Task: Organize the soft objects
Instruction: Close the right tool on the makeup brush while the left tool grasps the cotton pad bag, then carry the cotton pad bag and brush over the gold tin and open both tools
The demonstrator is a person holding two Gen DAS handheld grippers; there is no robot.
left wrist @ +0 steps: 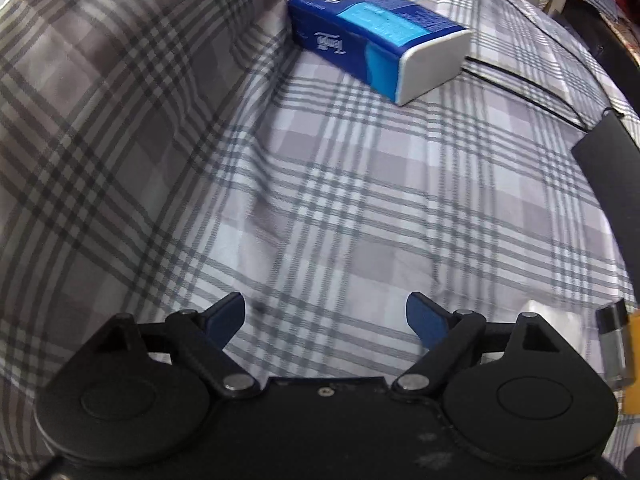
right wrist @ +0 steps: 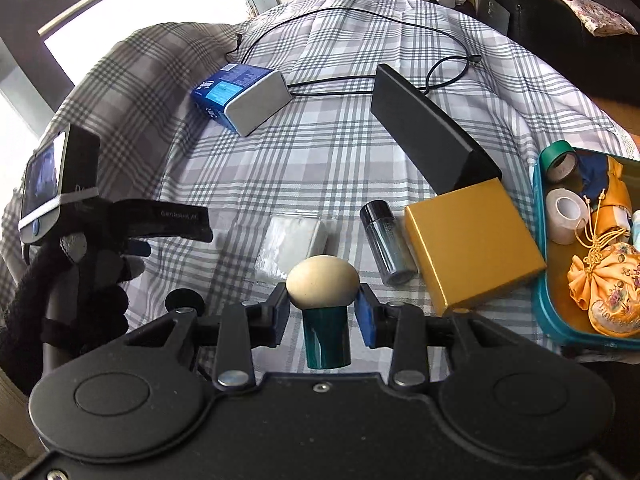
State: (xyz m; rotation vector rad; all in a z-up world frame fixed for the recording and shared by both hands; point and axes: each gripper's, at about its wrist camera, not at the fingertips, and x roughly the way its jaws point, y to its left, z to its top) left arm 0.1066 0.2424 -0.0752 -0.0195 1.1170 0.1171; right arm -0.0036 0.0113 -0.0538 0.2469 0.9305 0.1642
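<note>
Cream sponge head [right wrist: 322,282] clamped between right gripper [right wrist: 322,312] jaws, teal handle below

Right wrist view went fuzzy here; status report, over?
Right tongs shut on sponge applicator. Left tongs open, empty. Teal tray right; gold box between.

"Tempo" is printed in white script on the side of the blue tissue pack [left wrist: 372,36], upper centre of the left wrist view; smaller print there cannot be read. Faint lettering is seen on the black gripper arm [right wrist: 176,220] at mid-left of the right wrist view, too blurred to read.
</note>
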